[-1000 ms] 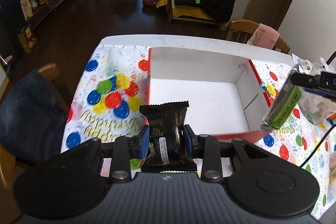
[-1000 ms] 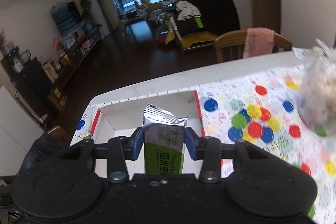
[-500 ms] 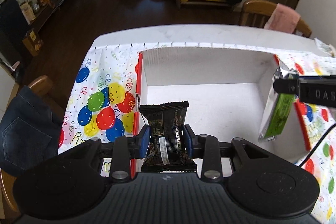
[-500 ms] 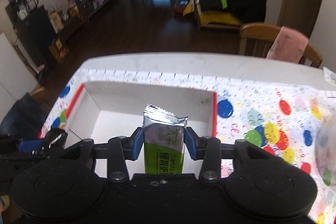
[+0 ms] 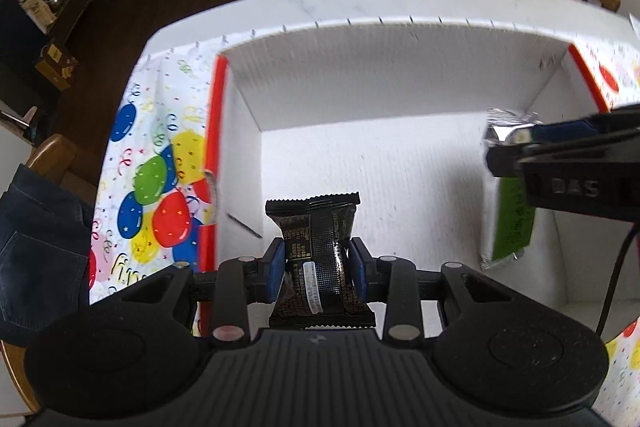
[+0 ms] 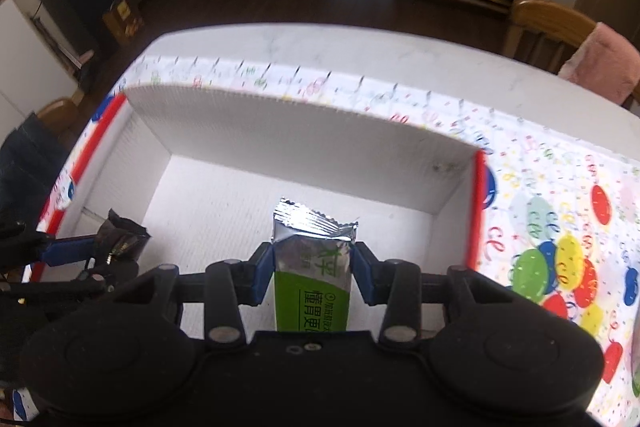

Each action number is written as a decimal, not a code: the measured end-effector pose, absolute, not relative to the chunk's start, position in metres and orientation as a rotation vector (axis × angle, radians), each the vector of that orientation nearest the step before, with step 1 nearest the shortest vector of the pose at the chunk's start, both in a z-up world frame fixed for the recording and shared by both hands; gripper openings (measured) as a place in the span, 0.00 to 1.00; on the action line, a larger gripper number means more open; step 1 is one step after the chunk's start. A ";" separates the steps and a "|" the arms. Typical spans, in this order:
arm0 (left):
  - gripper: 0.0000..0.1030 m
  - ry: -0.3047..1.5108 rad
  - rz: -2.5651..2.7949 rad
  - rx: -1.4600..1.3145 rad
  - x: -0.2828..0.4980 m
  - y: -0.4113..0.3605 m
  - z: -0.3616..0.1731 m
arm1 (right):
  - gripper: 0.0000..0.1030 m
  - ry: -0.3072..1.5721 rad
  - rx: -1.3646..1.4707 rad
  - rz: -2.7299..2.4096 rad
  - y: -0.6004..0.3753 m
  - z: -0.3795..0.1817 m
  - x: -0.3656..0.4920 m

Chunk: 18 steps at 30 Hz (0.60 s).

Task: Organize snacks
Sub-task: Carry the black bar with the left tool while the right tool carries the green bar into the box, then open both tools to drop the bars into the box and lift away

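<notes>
My left gripper [image 5: 316, 267] is shut on a black snack packet [image 5: 318, 251] and holds it over the near left part of the white box [image 5: 360, 67]. My right gripper [image 6: 313, 277] is shut on a green and silver snack bar [image 6: 314, 267] and holds it inside the box [image 6: 300, 131], near its right side. The bar [image 5: 508, 211] and right gripper also show at the right of the left wrist view. The black packet [image 6: 122, 237] shows at the left of the right wrist view.
The box has red rims and stands on a balloon-print tablecloth [image 5: 160, 163] on a white table [image 6: 360, 51]. Wooden chairs [image 6: 548, 23] stand at the far side and at the left [image 5: 52, 155]. Dark floor lies beyond.
Both grippers have moved forward and down into the box with their snacks. The box now fills both views.
</notes>
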<state>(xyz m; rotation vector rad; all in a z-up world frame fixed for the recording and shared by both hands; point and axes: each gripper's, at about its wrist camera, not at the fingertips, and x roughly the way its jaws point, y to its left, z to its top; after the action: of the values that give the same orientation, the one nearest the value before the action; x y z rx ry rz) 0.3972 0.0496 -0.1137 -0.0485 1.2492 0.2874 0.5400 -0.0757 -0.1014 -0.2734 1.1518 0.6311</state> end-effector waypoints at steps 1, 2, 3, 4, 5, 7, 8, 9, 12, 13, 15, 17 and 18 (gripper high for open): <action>0.32 1.257 0.284 -0.035 0.398 0.047 -0.116 | 0.39 1.158 -0.283 0.631 -0.074 -0.105 0.541; 0.32 1.264 0.284 -0.024 0.400 0.046 -0.118 | 0.39 1.164 -0.287 0.629 -0.072 -0.109 0.541; 0.32 1.272 0.285 -0.015 0.402 0.045 -0.119 | 0.39 1.170 -0.289 0.628 -0.070 -0.113 0.543; 0.32 1.279 0.286 -0.010 0.403 0.044 -0.121 | 0.39 1.176 -0.293 0.629 -0.069 -0.116 0.544; 0.32 1.288 0.287 -0.005 0.404 0.044 -0.123 | 0.39 1.181 -0.300 0.628 -0.067 -0.119 0.545; 0.32 1.302 0.285 0.001 0.406 0.043 -0.127 | 0.39 1.196 -0.313 0.625 -0.066 -0.125 0.547; 0.32 1.313 0.281 0.007 0.407 0.042 -0.129 | 0.39 1.204 -0.322 0.621 -0.064 -0.129 0.547; 0.32 1.322 0.281 0.016 0.407 0.041 -0.131 | 0.39 1.209 -0.331 0.617 -0.063 -0.132 0.547; 0.32 1.340 0.284 0.044 0.408 0.039 -0.137 | 0.39 1.226 -0.346 0.604 -0.063 -0.139 0.546; 0.32 1.348 0.285 0.044 0.408 0.039 -0.139 | 0.39 1.235 -0.349 0.598 -0.063 -0.141 0.547; 0.32 1.357 0.285 0.045 0.409 0.039 -0.141 | 0.41 1.247 -0.355 0.591 -0.063 -0.145 0.547; 0.32 1.358 0.286 0.048 0.409 0.039 -0.142 | 0.41 1.254 -0.356 0.588 -0.065 -0.147 0.548; 0.32 1.357 0.288 0.047 0.409 0.039 -0.142 | 0.42 1.258 -0.355 0.588 -0.066 -0.147 0.547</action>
<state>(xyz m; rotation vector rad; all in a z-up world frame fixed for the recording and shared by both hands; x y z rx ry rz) 0.4092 0.0391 -0.1420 0.0469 1.3570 0.2879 0.5468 -0.0663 -0.1470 -0.3546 1.2584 0.5877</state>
